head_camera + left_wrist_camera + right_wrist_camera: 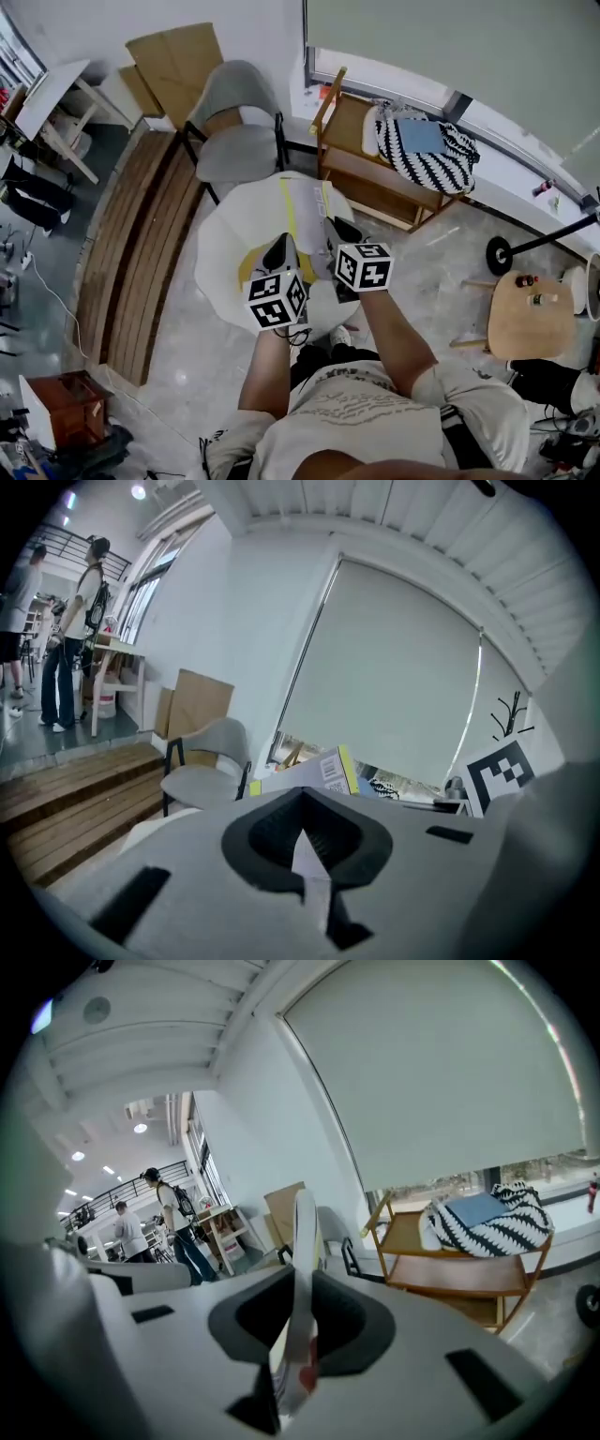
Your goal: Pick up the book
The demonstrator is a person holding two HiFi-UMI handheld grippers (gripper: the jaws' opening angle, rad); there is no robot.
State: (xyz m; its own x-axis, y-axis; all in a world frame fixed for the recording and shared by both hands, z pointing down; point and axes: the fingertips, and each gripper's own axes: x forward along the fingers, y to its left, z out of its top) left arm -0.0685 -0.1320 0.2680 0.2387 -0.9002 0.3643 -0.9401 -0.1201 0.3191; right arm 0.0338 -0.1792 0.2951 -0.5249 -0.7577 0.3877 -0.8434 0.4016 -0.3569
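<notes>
The book (306, 208), white with a yellow stripe, is held in the air above the round white table (223, 246). My left gripper (281, 249) is shut on its near left edge and my right gripper (337, 231) is shut on its near right edge. In the left gripper view the book (319, 772) runs away from the jaws, with a thin corner pinched in the left gripper (306, 844). In the right gripper view the book (304, 1241) stands edge-on, clamped in the right gripper (296, 1327).
A grey chair (238, 133) stands beyond the table. A wooden shelf (367, 178) carrying a striped cushion (427, 148) is at the back right. A round wooden stool (531, 317) is at the right, a raised wooden floor (141, 244) at the left. People (81, 621) stand far off.
</notes>
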